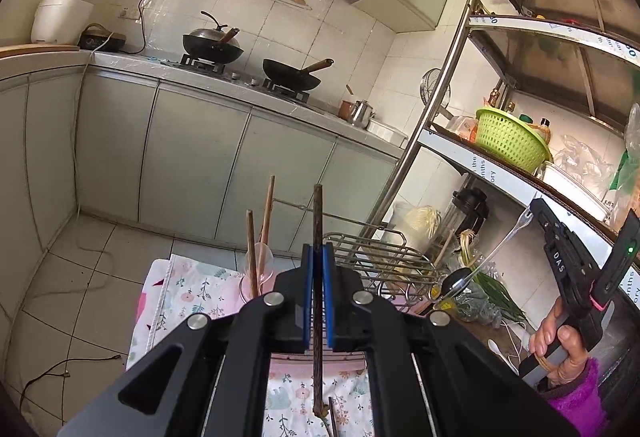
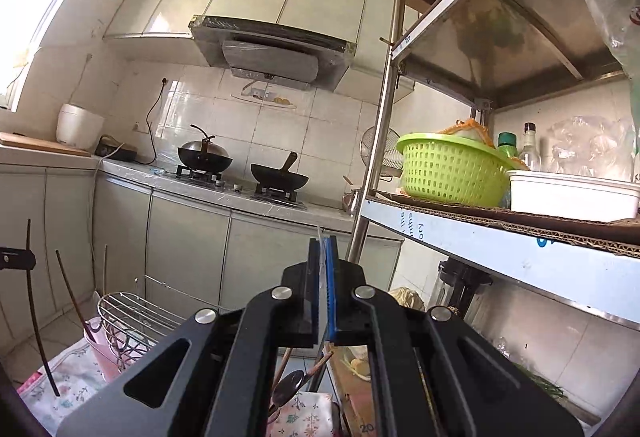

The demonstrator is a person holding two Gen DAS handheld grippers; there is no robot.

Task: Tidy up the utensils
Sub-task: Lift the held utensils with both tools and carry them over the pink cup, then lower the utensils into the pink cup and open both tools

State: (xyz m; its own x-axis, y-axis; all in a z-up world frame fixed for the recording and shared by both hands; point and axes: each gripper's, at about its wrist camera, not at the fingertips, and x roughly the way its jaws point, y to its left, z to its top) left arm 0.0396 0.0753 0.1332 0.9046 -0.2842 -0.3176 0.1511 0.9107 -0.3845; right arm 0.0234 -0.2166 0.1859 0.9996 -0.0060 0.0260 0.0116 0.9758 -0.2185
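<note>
My left gripper (image 1: 318, 257) is shut on a dark wooden chopstick (image 1: 318, 213), held upright above the floral cloth (image 1: 200, 289). Two more chopsticks (image 1: 252, 257) stand in a clear pink cup (image 1: 260, 277) just left of it. My right gripper (image 1: 536, 213) shows at the right in the left wrist view, shut on a metal spoon (image 1: 480, 269) whose bowl hangs down. In the right wrist view the right gripper (image 2: 322, 249) pinches the thin spoon handle (image 2: 320, 237) edge-on. The held chopstick (image 2: 34, 301) and the cup (image 2: 98, 341) show at the left there.
A wire dish rack (image 1: 380, 261) stands behind the cup on the cloth. A metal shelf unit (image 1: 460, 77) with a green basket (image 1: 508, 141) is at the right. Green onions (image 1: 492, 289) lie below it. Kitchen counter with two woks (image 1: 292, 75) is behind.
</note>
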